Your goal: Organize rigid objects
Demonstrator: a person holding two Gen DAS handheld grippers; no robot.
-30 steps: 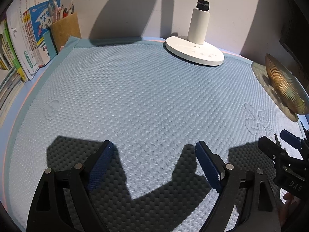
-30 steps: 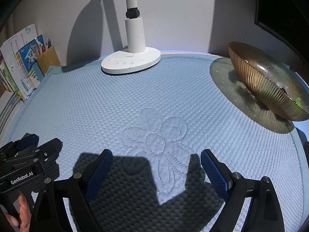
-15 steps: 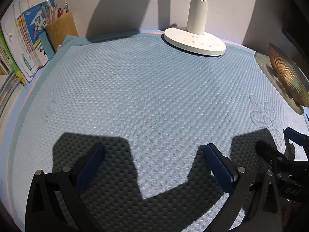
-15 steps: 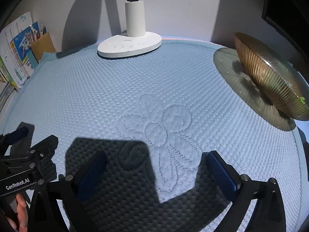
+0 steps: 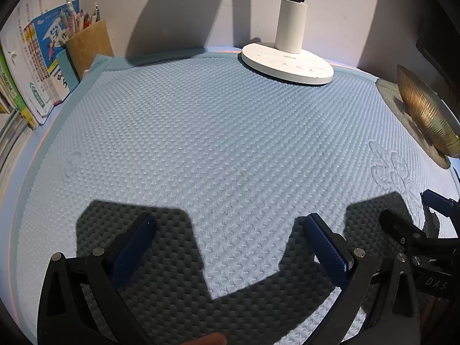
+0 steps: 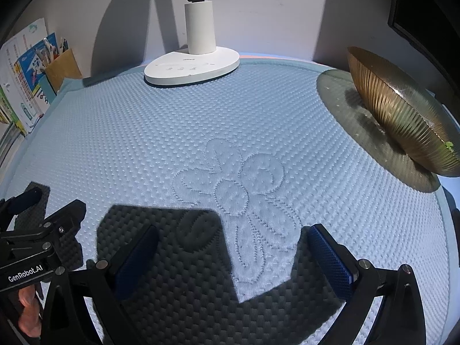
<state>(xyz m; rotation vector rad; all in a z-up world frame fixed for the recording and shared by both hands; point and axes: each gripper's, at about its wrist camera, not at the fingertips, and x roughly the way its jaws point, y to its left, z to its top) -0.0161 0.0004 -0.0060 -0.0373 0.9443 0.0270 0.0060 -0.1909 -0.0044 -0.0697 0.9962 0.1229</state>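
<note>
A ribbed gold bowl (image 6: 402, 115) stands on the right of the pale blue quilted mat (image 6: 172, 120); a small green item (image 6: 448, 144) shows at its rim, and the rest of its inside is hidden. My left gripper (image 5: 229, 221) hovers over bare mat near the front, open, with nothing between its blue pads. My right gripper (image 6: 233, 231) is open too and empty, above the stitched flower (image 6: 233, 192). The two grippers sit side by side: the right gripper (image 5: 406, 205) shows at the left wrist view's right edge, and the left gripper (image 6: 54, 198) at the other view's left edge.
A white lamp base (image 5: 287, 64) with its post stands at the back by the wall. At the back left are a brown pen holder (image 5: 89, 43) with pens and upright books (image 5: 34, 66). The gold bowl (image 5: 422, 109) is far right. A dark screen edge (image 6: 425, 14) is top right.
Both grippers' jaws have spread wider since a second ago. Neither hand has shifted much and nothing on the mat has moved.
</note>
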